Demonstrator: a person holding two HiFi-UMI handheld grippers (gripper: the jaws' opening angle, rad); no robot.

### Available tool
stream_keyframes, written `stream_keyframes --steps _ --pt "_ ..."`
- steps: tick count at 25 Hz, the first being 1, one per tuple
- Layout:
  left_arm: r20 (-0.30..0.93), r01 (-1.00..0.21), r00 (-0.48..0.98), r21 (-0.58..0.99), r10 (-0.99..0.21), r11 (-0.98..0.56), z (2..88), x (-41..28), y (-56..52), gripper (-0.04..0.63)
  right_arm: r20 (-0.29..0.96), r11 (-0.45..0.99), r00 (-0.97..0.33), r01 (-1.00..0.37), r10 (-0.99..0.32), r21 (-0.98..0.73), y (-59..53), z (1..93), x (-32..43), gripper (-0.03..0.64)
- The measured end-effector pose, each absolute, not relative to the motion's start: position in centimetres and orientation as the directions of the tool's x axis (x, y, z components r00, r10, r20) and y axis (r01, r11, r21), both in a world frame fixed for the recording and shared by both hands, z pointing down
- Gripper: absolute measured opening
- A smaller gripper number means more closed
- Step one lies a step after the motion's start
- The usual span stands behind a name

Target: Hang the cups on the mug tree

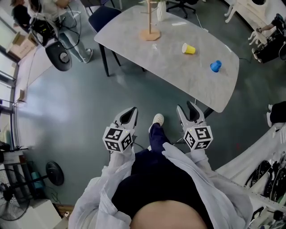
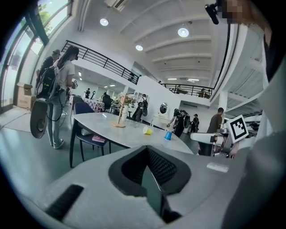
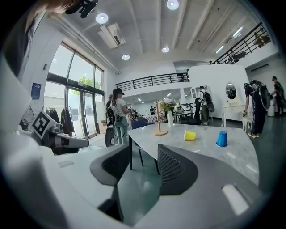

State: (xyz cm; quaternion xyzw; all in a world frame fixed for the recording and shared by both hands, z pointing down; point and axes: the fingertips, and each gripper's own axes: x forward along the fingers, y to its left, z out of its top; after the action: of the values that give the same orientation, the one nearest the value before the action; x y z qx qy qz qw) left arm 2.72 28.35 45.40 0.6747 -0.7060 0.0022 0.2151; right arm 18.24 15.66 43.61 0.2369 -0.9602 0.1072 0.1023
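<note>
Scene: I am running the rig from afar; both grippers are held level over the floor, short of the near edge of the grey table (image 1: 178,78), with no cup hung yet.
Left gripper (image 1: 128,114): released, its jaws only narrowly parted, bare floor showing between them.
Right gripper (image 1: 189,112): released, jaws about half apart, nothing between them.
Mug tree (image 1: 150,27): stands at the far end of the table, well apart from both cups; no cup hangs on the part that shows, and its top is cut off in the head view.
Yellow cup (image 1: 188,48): lies on its side mid-table, right of the tree; I can see nothing inside it.
Blue cup (image 1: 216,66): nearest to me, close to the table's right edge; in the right gripper view it seems to stand mouth-down, so its inside is hidden.
White vase (image 1: 161,12): just beyond the tree; flowers seem to stand in it.
Step in hand: closing in on the table.
Doing it well: in my judgement, I should take the blue cup with the right gripper, open wider first, approach level, pinch the wall and leave the handle free for a peg.
</note>
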Motion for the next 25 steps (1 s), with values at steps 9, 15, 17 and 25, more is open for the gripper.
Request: stream_keyframes --steps 9,15,17,25 --pt "0.322 -0.956 0.021 0.285 -0.947 0.076 45.3 -2.7 18.5 0.000 0.250 0.842 -0.856 -0.502 -0.452 -0.196 5.9 43.9 13.1 0.184" --pt "0.332 -0.954 0.038 0.294 -0.942 0.066 45.6 -6.0 12.0 -0.001 0.262 0.833 -0.844 -0.520 -0.467 -0.190 -0.5 44.2 10.5 0.184" --pt "0.336 -0.955 0.051 0.293 -0.941 0.053 45.6 -6.8 9.7 0.000 0.264 0.822 -0.833 -0.539 -0.486 -0.186 -3.1 44.2 10.2 0.184" --pt "0.341 -0.958 0.138 0.284 -0.930 -0.038 46.1 -9.1 0.5 0.000 0.283 0.785 -0.778 -0.608 -0.561 -0.116 -12.8 44.0 9.7 0.186"
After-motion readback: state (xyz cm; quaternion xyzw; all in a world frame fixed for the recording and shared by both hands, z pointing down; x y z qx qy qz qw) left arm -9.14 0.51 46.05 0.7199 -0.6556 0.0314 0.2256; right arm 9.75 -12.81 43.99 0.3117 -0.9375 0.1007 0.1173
